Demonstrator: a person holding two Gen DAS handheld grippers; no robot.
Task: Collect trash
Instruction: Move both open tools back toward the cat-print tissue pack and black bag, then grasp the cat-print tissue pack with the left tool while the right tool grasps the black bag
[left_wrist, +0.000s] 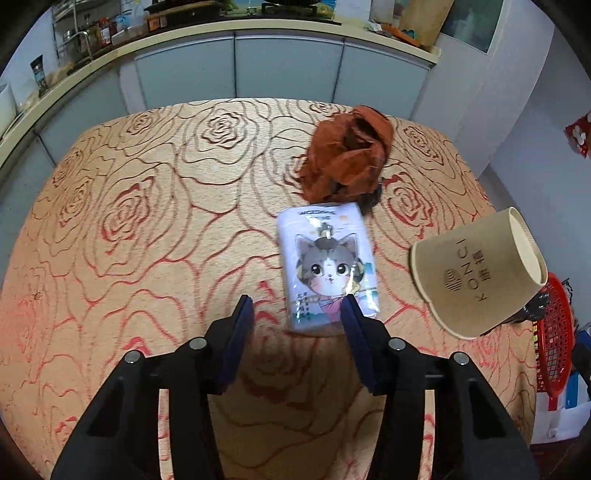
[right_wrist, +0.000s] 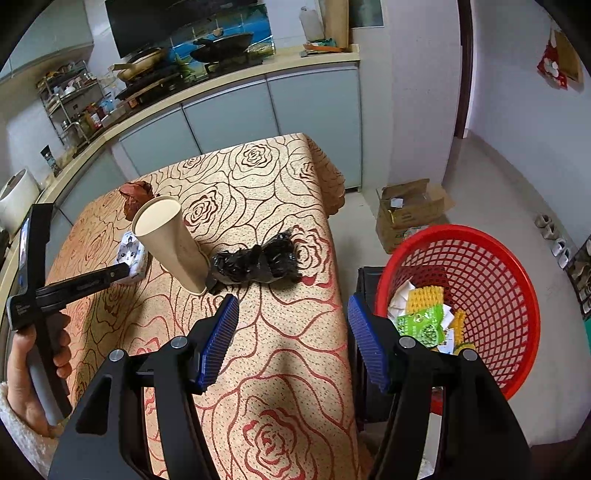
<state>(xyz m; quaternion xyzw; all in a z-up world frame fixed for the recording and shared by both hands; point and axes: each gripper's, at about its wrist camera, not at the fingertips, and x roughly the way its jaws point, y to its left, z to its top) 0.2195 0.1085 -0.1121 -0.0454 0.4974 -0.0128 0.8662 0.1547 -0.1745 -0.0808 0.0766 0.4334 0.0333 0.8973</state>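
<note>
A white tissue pack (left_wrist: 327, 266) with a cartoon cat lies flat on the rose-patterned table (left_wrist: 147, 221). My left gripper (left_wrist: 297, 301) hovers at its near end, open; the right fingertip overlaps the pack's corner while the left finger stands clear of it. A tan paper cup (left_wrist: 480, 273) stands to the right, and crumpled brown paper (left_wrist: 347, 162) lies beyond the pack. In the right wrist view my right gripper (right_wrist: 292, 299) is open and empty over the table's near right edge. The cup (right_wrist: 173, 243), a black plastic bag (right_wrist: 258, 264) and the pack (right_wrist: 131, 254) lie ahead of it.
A red mesh basket (right_wrist: 454, 229) holding wrappers sits on the floor right of the table. A cardboard box (right_wrist: 410, 210) stands behind it. Grey cabinets (right_wrist: 229, 122) under a counter run along the far side. A hand (right_wrist: 33, 369) holds the left gripper's handle.
</note>
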